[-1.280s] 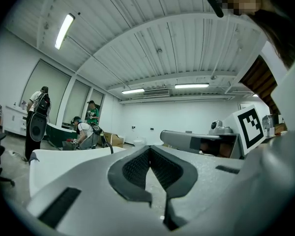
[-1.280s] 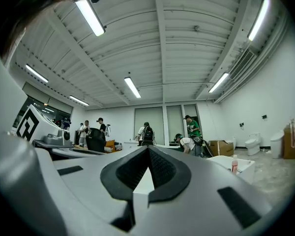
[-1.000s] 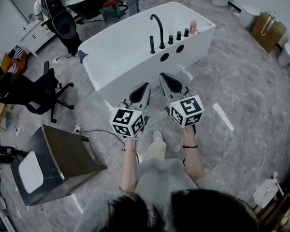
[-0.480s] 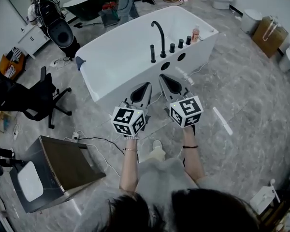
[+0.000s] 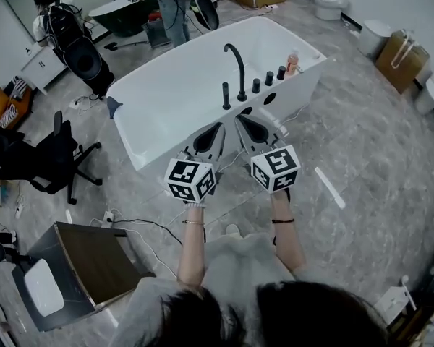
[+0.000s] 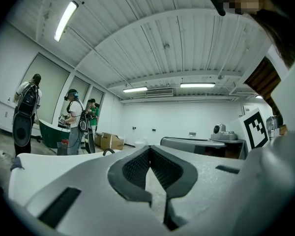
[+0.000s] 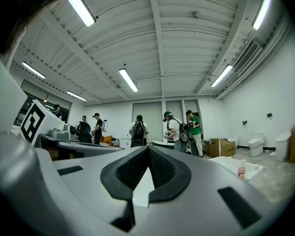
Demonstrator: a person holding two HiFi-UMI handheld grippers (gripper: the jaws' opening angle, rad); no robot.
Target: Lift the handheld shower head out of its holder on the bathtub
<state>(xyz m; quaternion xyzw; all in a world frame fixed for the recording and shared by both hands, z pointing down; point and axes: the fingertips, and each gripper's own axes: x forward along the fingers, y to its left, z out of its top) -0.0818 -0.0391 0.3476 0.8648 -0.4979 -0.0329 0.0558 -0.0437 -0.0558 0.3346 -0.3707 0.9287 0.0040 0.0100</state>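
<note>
The white bathtub (image 5: 166, 100) stands ahead of me in the head view. On its near rim the black handheld shower head (image 5: 226, 96) stands upright in its holder, beside the tall curved black faucet (image 5: 236, 63) and black knobs (image 5: 268, 78). My left gripper (image 5: 215, 127) and right gripper (image 5: 240, 118) are held side by side, level, in front of the tub's near wall, short of the rim. Both are shut with nothing between the jaws. In the left gripper view its gripper (image 6: 148, 149) points over the white tub rim (image 6: 44, 163). The right gripper (image 7: 147, 148) sees the tub's end (image 7: 231, 165).
A pink bottle (image 5: 291, 64) stands on the tub's right corner. A black office chair (image 5: 47, 157) and a metal cabinet (image 5: 94, 262) are at the left, with cables (image 5: 141, 219) on the floor. People (image 5: 58, 24) stand behind the tub. A cardboard box (image 5: 401, 45) sits at the right.
The bathtub has come nearer in the head view. Both grippers have advanced toward its near wall together, still shut and side by side.
</note>
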